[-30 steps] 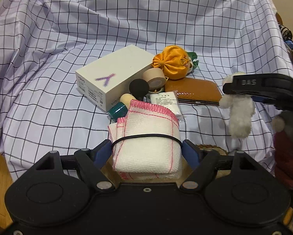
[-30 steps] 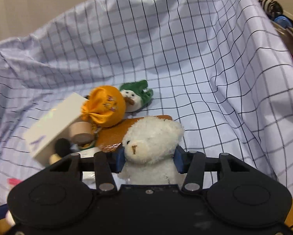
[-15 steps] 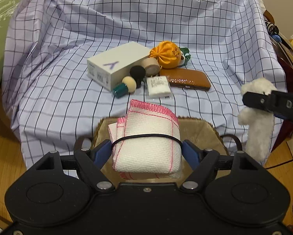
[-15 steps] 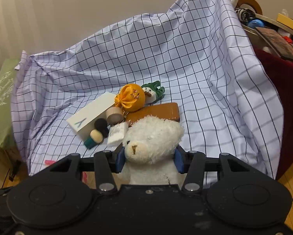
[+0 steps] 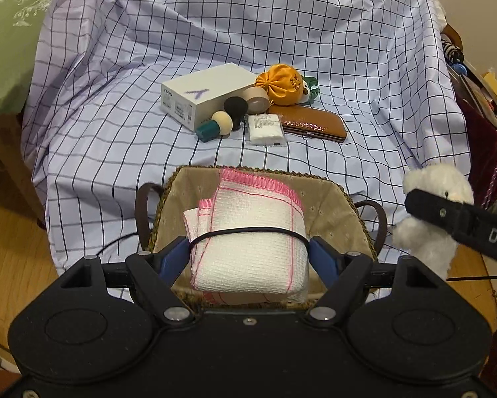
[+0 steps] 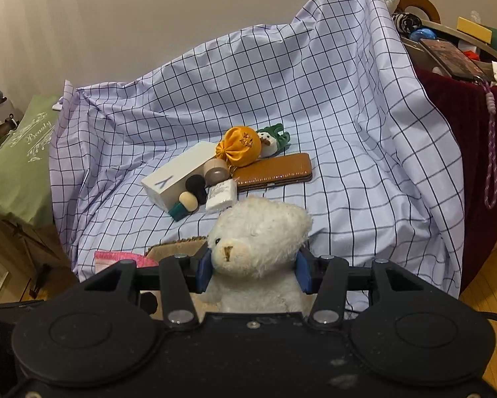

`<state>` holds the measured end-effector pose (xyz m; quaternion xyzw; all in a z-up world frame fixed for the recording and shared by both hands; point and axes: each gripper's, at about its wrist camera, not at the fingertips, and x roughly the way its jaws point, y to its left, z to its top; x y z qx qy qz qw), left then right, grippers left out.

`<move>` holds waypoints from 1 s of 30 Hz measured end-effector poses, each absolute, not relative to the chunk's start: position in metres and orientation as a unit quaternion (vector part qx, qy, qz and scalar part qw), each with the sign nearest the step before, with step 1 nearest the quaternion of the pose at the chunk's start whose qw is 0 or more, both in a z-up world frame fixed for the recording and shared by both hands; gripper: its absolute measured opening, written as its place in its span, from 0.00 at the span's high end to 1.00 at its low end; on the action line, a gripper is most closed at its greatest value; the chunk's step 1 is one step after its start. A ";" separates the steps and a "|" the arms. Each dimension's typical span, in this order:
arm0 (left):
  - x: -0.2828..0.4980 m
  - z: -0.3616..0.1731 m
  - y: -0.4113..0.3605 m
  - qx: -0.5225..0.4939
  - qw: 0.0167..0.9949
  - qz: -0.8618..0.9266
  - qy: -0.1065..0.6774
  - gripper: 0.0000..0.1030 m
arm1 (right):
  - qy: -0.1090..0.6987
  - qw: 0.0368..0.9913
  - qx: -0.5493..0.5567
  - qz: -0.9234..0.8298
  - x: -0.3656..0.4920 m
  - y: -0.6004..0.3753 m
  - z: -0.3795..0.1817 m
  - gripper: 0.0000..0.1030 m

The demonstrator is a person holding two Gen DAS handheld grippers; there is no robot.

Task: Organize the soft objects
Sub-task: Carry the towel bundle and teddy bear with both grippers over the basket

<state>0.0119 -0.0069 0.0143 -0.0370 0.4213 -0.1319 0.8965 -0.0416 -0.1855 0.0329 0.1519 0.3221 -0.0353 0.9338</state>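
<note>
Your left gripper (image 5: 250, 258) tilts downward, its blue pads pressed against both sides of a banded white cloth roll (image 5: 248, 242). Your right gripper (image 6: 253, 270), also angled down, clamps a white teddy bear (image 6: 258, 232) at the head.

The near strip of the checked cloth (image 5: 122, 152) lay bare, as did its broad left and right flanks. A tight cluster blocked the middle: white box (image 5: 202, 94), orange pouch (image 5: 280, 84), brown case (image 5: 311, 122). The lined basket (image 5: 334, 205) stood open in front, the held folded cloth (image 5: 248, 248) above it.
</note>
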 end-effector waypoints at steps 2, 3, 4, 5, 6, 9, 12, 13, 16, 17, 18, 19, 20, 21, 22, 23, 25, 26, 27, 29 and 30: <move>0.011 0.012 -0.004 -0.041 0.894 -0.131 0.426 0.28 | 0.327 0.932 0.150 -0.038 -0.045 -0.184 0.031 0.53; 0.012 0.009 -0.002 -0.042 0.893 -0.129 0.430 0.28 | 0.329 0.932 0.149 -0.039 -0.046 -0.184 0.030 0.53; 0.014 0.007 -0.001 -0.043 0.891 -0.125 0.435 0.28 | 0.331 0.931 0.148 -0.039 -0.046 -0.182 0.029 0.53; 0.015 0.005 0.000 -0.046 0.889 -0.123 0.439 0.28 | 0.334 0.930 0.148 -0.040 -0.045 -0.181 0.028 0.53; 0.017 0.002 0.001 -0.051 0.886 -0.120 0.445 0.28 | 0.337 0.929 0.147 -0.040 -0.045 -0.181 0.027 0.53; 0.016 -0.003 0.004 -0.059 0.882 -0.116 0.453 0.28 | 0.348 0.926 0.144 -0.036 -0.044 -0.177 0.023 0.53; 0.016 -0.006 0.004 -0.057 0.880 -0.112 0.458 0.28 | 0.354 0.924 0.139 -0.033 -0.043 -0.174 0.021 0.53; 0.015 -0.006 0.004 -0.058 0.879 -0.112 0.460 0.28 | 0.357 0.923 0.138 -0.032 -0.043 -0.174 0.020 0.53; 0.017 -0.008 0.004 -0.058 0.877 -0.113 0.464 0.28 | 0.365 0.920 0.137 -0.032 -0.041 -0.174 0.017 0.53; 0.017 -0.009 0.004 -0.058 0.877 -0.112 0.464 0.28 | 0.367 0.919 0.137 -0.033 -0.041 -0.174 0.016 0.53; 0.017 -0.010 0.004 -0.057 0.877 -0.111 0.465 0.28 | 0.369 0.919 0.137 -0.033 -0.041 -0.175 0.015 0.53; 0.018 -0.010 0.005 -0.057 0.877 -0.110 0.465 0.28 | 0.370 0.918 0.137 -0.034 -0.041 -0.175 0.014 0.53; 0.018 -0.010 0.005 -0.058 0.877 -0.109 0.465 0.28 | 0.371 0.918 0.138 -0.035 -0.040 -0.176 0.014 0.53; 0.018 -0.010 0.005 -0.058 0.877 -0.108 0.465 0.28 | 0.372 0.917 0.138 -0.035 -0.040 -0.176 0.013 0.53; 0.019 -0.010 0.005 -0.058 0.877 -0.107 0.464 0.28 | 0.373 0.917 0.138 -0.035 -0.040 -0.176 0.013 0.53; 0.019 -0.010 0.005 -0.057 0.878 -0.106 0.464 0.28 | 0.374 0.916 0.138 -0.035 -0.040 -0.176 0.012 0.53; 0.019 -0.011 0.005 -0.054 0.879 -0.103 0.462 0.28 | 0.376 0.916 0.137 -0.035 -0.039 -0.176 0.011 0.53; 0.019 -0.011 0.005 -0.053 0.880 -0.102 0.461 0.28 | 0.377 0.915 0.137 -0.034 -0.038 -0.177 0.010 0.53; 0.019 -0.011 0.005 -0.053 0.880 -0.102 0.461 0.27 | 0.379 0.915 0.136 -0.034 -0.038 -0.177 0.009 0.53; 0.019 -0.010 0.005 -0.054 0.880 -0.102 0.460 0.27 | 0.381 0.914 0.136 -0.033 -0.037 -0.176 0.008 0.53; 0.019 -0.010 0.005 -0.054 0.881 -0.102 0.460 0.27 | 0.382 0.914 0.135 -0.032 -0.037 -0.175 0.008 0.53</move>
